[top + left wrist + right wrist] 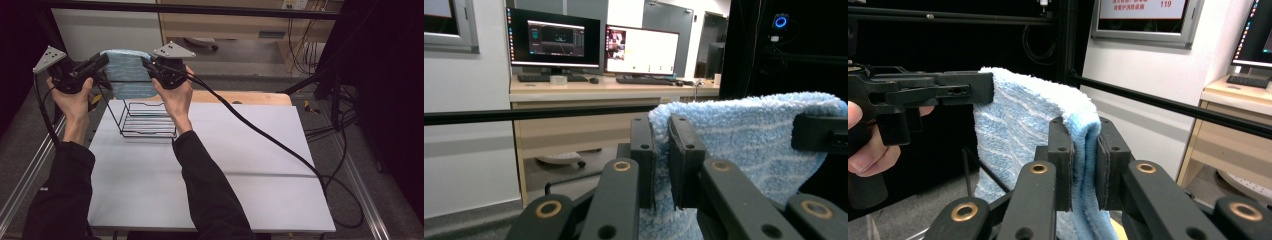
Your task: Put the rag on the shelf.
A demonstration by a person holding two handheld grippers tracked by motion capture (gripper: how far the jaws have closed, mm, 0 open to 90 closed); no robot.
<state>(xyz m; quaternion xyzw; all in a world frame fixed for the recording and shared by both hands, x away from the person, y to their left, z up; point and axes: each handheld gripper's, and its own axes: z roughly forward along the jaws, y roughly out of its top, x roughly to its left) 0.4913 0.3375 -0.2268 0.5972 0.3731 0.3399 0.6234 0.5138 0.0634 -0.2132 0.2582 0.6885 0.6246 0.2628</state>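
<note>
- The left tongs (pixel 102 61) and right tongs (pixel 146 64) each pinch an upper corner of the blue towel (pixel 127 75), jaws clamped on the cloth.
- The towel hangs stretched between them in the air, long edge running left to right, both hands about level.
- The wire rack (pixel 145 119) stands directly below and slightly nearer the person, so lowering looks like the coming move.
- The rack rests on the white counter (pixel 240 165).
- Beyond are a desk (pixel 599 90) and monitors (pixel 555 42).
</note>
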